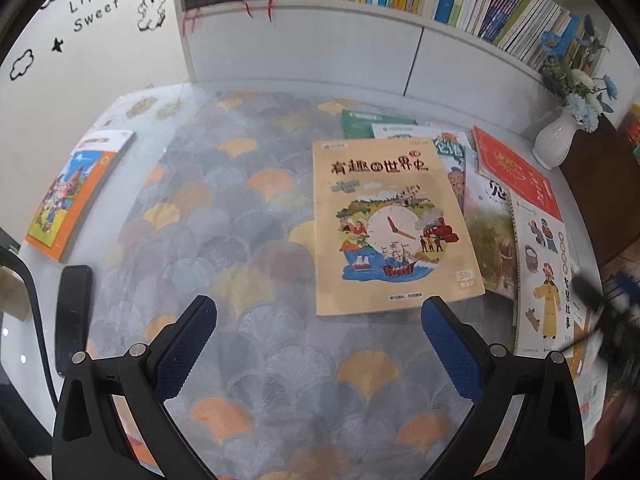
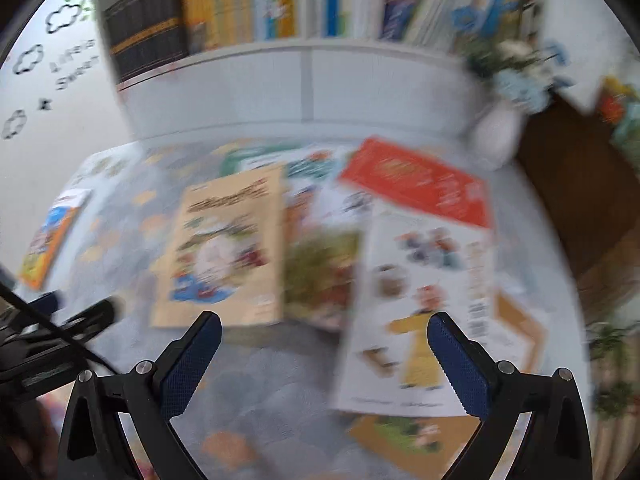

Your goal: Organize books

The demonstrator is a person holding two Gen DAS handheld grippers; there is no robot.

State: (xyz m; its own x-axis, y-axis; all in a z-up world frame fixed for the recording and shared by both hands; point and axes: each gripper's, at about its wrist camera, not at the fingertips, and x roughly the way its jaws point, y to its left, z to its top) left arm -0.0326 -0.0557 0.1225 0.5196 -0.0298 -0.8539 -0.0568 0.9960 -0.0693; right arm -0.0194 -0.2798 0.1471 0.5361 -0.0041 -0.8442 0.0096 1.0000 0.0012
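Above the table [image 1: 168,216], both grippers' fingers [image 1: 188,344] [image 2: 460,364] spread wide, holding nothing.

On my left wrist view I read "Life is Sweet" hand-lettered on the wall [image 1: 94,6], and the tan book [image 1: 390,226] on the table carries the title 有趣的世界史 across its cover. The white book [image 1: 546,280] at the right edge shows 智慧故事 running down its side. My right wrist view is too blurred for me to read any print.
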